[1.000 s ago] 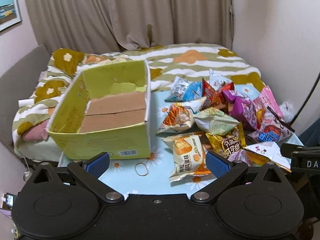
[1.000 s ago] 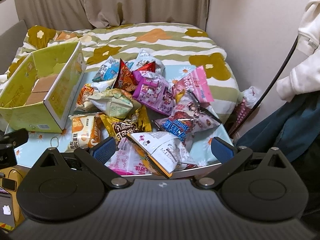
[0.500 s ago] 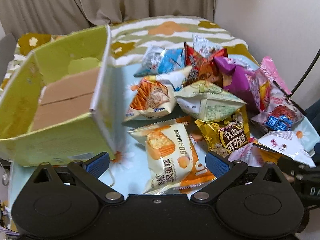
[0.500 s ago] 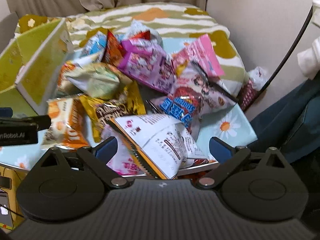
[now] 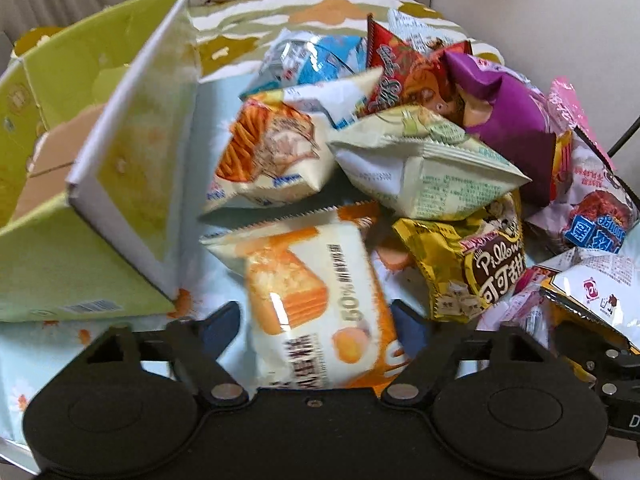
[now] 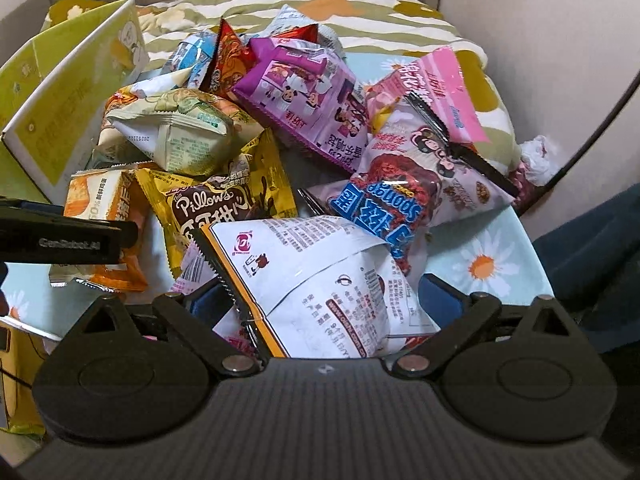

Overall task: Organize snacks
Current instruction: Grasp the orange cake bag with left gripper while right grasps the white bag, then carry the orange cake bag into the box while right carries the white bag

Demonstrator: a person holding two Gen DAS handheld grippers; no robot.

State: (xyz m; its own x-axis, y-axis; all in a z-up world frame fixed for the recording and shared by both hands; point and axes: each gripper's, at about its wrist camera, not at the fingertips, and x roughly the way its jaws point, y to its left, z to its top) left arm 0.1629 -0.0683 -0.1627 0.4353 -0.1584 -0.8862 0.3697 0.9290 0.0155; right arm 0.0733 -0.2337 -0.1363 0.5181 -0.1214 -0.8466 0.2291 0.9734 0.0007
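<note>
A heap of snack packets lies on a pale blue daisy tablecloth (image 6: pixel 480 248). An orange-and-white cake packet (image 5: pixel 316 300) lies between the fingers of my left gripper (image 5: pixel 318 330). The jaws are closing, and a sliver of cloth still shows beside the left pad. My right gripper (image 6: pixel 320 298) stands open, astride a white packet with an orange edge (image 6: pixel 320 280). An open yellow-green carton (image 5: pixel 120 184) stands to the left of the heap, with only brown flaps showing inside it.
A gold Pillows packet (image 5: pixel 472 264), a pale green one (image 5: pixel 420 168) and a purple one (image 5: pixel 508 128) crowd the heap. Behind is a bed with a striped quilt (image 6: pixel 320 12). At the right are a wall, a black cable (image 6: pixel 600 128) and a person's dark trousers (image 6: pixel 592 264).
Both grippers have come down and forward onto the heap. The left one now straddles the orange-and-white packet with narrower jaws. The right one now straddles the white packet.
</note>
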